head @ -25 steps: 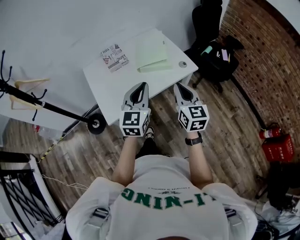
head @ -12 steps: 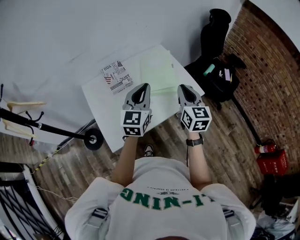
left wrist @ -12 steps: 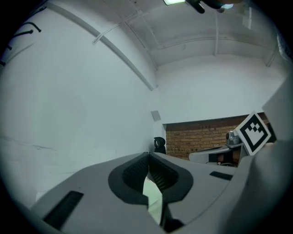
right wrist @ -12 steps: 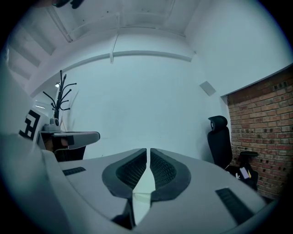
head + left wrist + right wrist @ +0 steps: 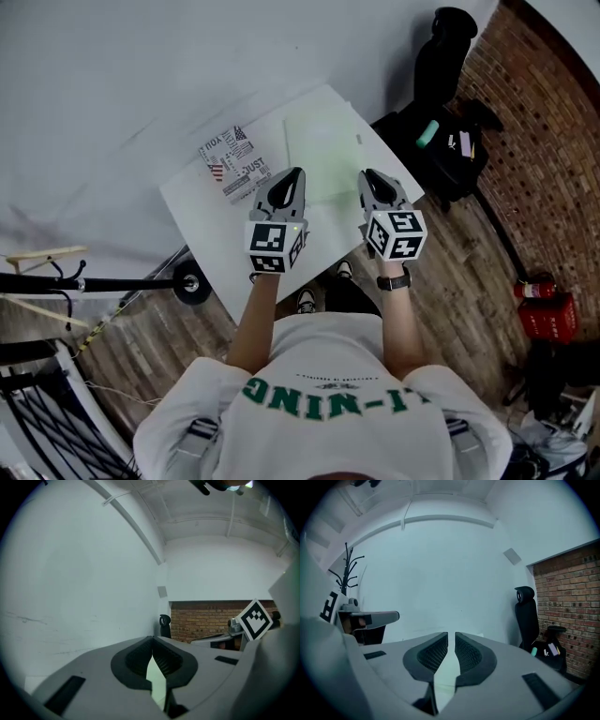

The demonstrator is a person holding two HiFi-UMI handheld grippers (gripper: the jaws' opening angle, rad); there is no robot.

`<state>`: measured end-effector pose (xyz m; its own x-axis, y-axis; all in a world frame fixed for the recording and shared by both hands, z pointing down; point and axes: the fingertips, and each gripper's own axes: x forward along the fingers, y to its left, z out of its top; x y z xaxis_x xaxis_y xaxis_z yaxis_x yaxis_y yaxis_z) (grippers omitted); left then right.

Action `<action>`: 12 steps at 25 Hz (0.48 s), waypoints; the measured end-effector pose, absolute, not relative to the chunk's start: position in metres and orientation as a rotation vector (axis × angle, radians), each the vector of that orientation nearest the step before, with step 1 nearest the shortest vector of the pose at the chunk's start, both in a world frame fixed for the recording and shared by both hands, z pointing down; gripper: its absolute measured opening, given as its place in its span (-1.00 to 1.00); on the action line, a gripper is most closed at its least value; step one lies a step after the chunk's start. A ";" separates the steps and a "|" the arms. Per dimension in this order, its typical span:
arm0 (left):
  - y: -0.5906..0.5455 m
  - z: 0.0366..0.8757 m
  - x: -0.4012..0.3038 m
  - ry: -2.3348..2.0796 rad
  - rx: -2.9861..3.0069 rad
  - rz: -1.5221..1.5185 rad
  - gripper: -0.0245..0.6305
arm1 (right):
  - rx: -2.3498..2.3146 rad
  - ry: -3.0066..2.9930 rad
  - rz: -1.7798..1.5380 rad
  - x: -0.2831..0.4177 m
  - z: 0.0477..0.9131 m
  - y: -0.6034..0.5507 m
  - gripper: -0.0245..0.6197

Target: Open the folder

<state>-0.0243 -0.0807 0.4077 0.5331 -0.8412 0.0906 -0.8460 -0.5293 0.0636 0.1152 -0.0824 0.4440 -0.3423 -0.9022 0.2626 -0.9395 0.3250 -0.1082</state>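
Observation:
A pale green folder [image 5: 323, 150] lies closed on the white table [image 5: 202, 216], at its far right part. My left gripper [image 5: 292, 174] hovers over the table just left of the folder's near corner, with its jaws shut tip to tip [image 5: 152, 638]. My right gripper [image 5: 369, 176] hangs over the table's near right edge, beside the folder's near right side. Its jaws [image 5: 451, 633] have just been opening and stand a narrow gap apart, with nothing between them. Neither gripper touches the folder.
A printed sheet [image 5: 232, 161] lies left of the folder. A black office chair [image 5: 448, 47] and dark bags [image 5: 455, 141] stand right of the table by the brick wall [image 5: 553, 122]. A black pole [image 5: 94, 281] with a wheel [image 5: 192, 278] sits at the left.
The person has stepped up to the table. Both grippers have moved forward from its near edge to above its top, close to the folder.

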 end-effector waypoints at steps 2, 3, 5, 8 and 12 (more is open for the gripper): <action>-0.099 0.411 -0.022 -1.475 2.648 0.080 -0.87 | 1.689 -2.425 0.375 0.120 0.449 -0.101 -0.76; -0.109 0.414 -0.021 -1.480 2.641 0.085 -0.87 | 1.682 -2.428 0.382 0.123 0.452 -0.112 -0.75; -0.129 0.420 -0.017 -1.491 2.621 0.100 -0.87 | 1.646 -2.449 0.427 0.126 0.459 -0.135 -0.72; -0.156 0.429 -0.012 -1.484 2.600 0.138 -0.87 | 1.562 -2.482 0.536 0.128 0.473 -0.166 -0.59; -0.194 0.441 -0.006 -1.489 2.565 0.167 -0.87 | 1.487 -2.462 0.608 0.136 0.497 -0.207 -0.48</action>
